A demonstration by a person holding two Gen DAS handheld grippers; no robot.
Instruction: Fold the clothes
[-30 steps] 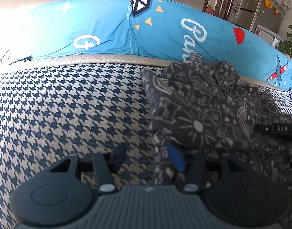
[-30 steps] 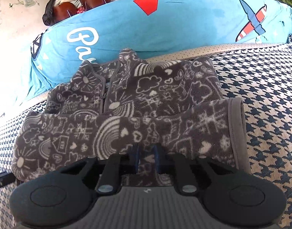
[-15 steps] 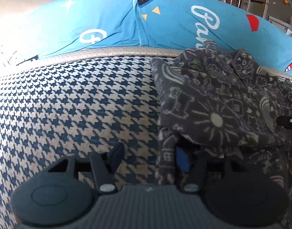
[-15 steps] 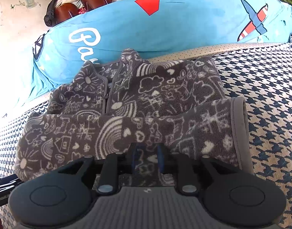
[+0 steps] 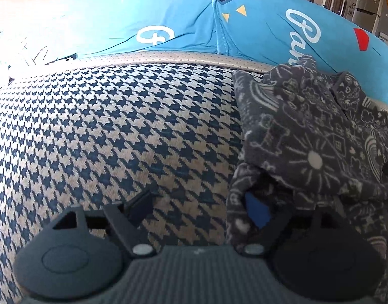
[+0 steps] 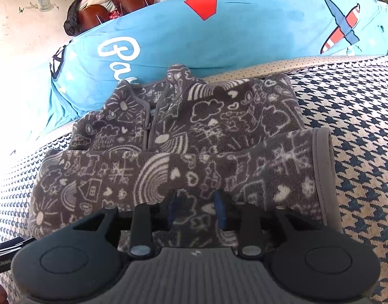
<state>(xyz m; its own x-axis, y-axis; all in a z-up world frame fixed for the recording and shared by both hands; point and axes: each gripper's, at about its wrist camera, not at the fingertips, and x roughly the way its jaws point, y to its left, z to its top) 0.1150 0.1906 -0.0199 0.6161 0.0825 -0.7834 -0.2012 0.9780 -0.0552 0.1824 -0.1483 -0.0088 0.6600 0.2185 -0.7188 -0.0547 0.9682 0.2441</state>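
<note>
- Left gripper (image 5: pixel 199 206) is spreading its jaws right now: the left finger stands over bare houndstooth cover, the blue-padded right finger (image 5: pixel 257 211) is tucked into the fleece's edge, and only that edge lies in the gap, with no squeeze on it
- Right gripper (image 6: pixel 196 209) is opening too, jaws only a little apart, with a fold of fleece between the two blue pads (image 6: pixel 219 210); whether the pads press on it or have just let go, I cannot tell
- Grey fleece jacket (image 6: pixel 183 152), covered in white doodles, lies folded on the houndstooth sofa seat (image 5: pixel 105 139), up near the seat's back edge, its collar touching the blue cushions
- Zip and collar face the back edge; a sleeve is laid across the front of the bundle, its grey cuff (image 6: pixel 323 172) pointing toward the seat's right side
- Blue cushions (image 6: pixel 219 38) with white lettering, a red shape and a plane print run along the back edge
- Left half of the seat is plain checked cover in the left wrist view
- Beyond the cushions, brown chairs (image 6: pixel 113 5) stand against a pale wall
</note>
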